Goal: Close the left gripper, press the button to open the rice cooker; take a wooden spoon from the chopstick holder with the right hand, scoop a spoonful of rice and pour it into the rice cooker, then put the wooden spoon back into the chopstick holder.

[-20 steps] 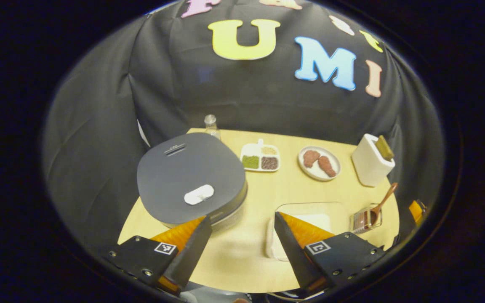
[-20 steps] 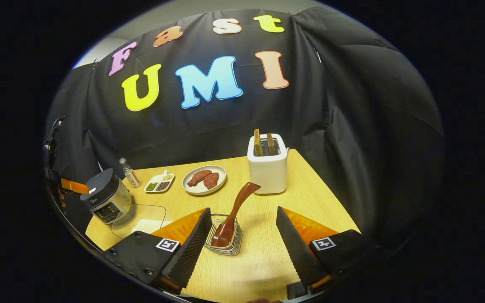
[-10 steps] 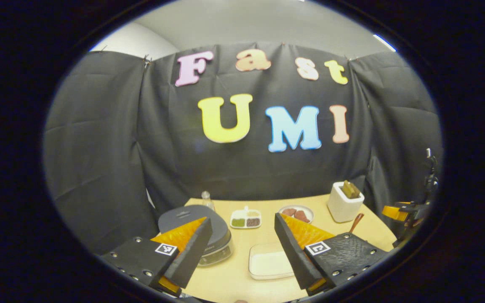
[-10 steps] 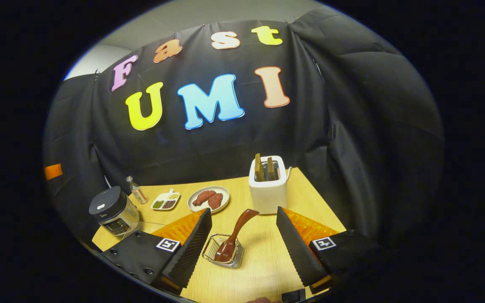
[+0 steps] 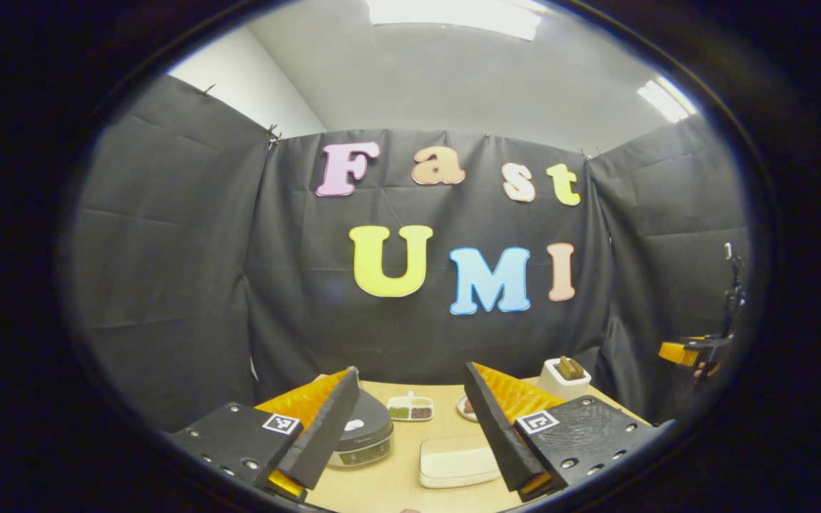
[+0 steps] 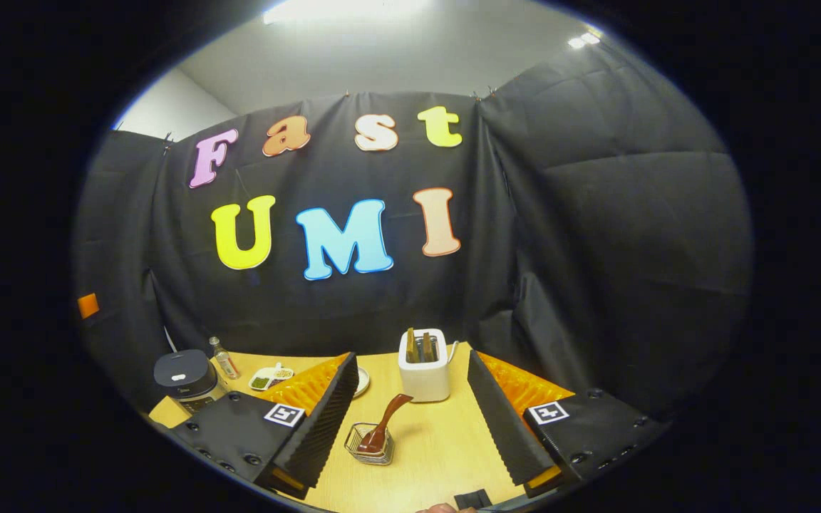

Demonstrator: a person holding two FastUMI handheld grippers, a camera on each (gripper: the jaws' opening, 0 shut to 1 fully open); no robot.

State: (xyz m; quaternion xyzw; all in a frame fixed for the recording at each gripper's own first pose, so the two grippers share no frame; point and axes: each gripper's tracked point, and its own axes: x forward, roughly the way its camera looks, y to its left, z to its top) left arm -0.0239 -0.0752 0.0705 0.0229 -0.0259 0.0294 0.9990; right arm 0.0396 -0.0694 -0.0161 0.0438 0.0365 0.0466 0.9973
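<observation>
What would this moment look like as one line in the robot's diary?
left gripper: open, raised | right gripper: open, raised | rice cooker: lid shut | wooden spoon: in chopstick holder

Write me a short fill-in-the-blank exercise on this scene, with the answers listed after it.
1. The rice cooker has its lid ____.
2. The wooden spoon stands in the ____ chopstick holder.
3. The left gripper and the right gripper both have their jaws ____.
4. The white toaster holds ____ slices of toast.

Answers: shut; wire; open; two
</observation>
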